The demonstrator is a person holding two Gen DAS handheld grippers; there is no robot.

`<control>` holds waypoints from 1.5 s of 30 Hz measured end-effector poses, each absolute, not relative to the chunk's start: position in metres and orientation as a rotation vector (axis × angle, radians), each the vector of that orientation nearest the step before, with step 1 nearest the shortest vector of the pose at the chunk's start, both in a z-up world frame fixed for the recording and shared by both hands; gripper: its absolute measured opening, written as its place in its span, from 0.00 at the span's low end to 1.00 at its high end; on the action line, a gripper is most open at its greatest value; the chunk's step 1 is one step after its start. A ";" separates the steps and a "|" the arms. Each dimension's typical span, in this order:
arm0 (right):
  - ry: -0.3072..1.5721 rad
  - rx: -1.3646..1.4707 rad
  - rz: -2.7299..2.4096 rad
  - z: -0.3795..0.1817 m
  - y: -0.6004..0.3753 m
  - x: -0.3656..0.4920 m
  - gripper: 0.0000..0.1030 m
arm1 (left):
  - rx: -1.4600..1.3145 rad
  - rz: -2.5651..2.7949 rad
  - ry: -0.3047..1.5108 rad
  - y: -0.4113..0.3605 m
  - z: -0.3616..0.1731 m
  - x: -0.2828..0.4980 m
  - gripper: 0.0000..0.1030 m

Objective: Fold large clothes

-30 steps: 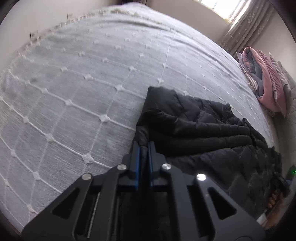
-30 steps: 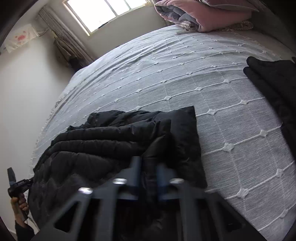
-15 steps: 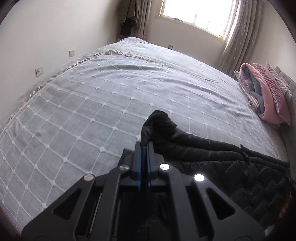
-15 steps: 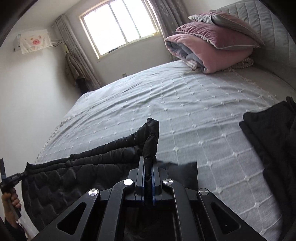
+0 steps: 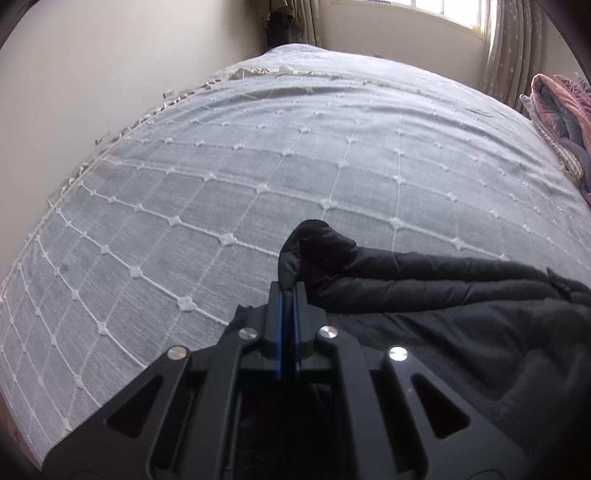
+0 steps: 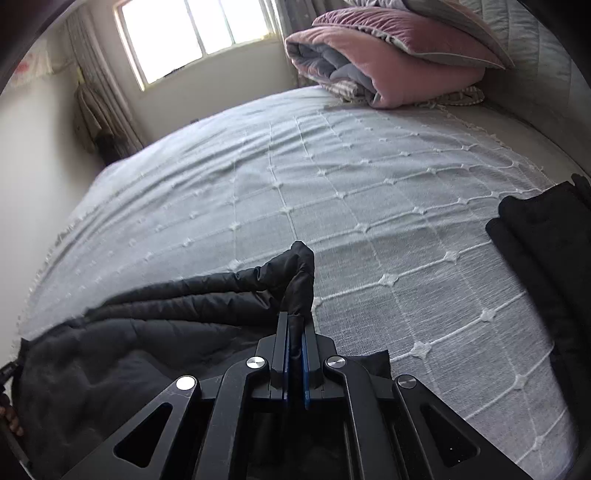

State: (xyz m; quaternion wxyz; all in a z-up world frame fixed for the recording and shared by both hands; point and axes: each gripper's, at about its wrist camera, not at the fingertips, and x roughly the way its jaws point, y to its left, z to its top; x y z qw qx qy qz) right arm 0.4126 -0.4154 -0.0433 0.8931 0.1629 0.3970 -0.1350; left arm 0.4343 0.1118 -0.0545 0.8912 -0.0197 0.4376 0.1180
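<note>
A black quilted puffer jacket (image 5: 424, 295) lies on the grey bedspread (image 5: 258, 166). My left gripper (image 5: 288, 291) is shut on one corner of its edge, and the pinched fabric stands up in a peak just past the fingertips. In the right wrist view the same jacket (image 6: 129, 332) stretches off to the left. My right gripper (image 6: 294, 321) is shut on the other corner, which also pokes up as a black fold. The held edge is lifted off the bed between both grippers.
A rolled pink and grey duvet with pillows (image 6: 388, 55) sits at the head of the bed. Another black folded garment (image 6: 546, 258) lies at the right edge. A wall (image 5: 110, 55) runs along the bed's left side, with a window (image 6: 192, 33) beyond.
Both grippers lifted the jacket's edge off the bed, then carried it forward over the bedspread. The cameras tilted up and back down, and the jacket's edge is now stretched between the grippers.
</note>
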 end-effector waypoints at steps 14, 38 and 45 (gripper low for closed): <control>0.956 0.296 -0.376 -0.080 -0.418 0.424 0.34 | -0.204 0.266 0.891 0.144 -0.036 0.421 0.24; 0.875 0.245 -0.251 -0.038 -0.297 0.291 0.80 | 0.053 -0.058 0.972 -0.021 -0.054 0.287 0.61; 0.972 0.230 -0.266 -0.068 -0.298 0.303 0.90 | -0.002 -0.054 0.970 -0.011 -0.054 0.284 0.61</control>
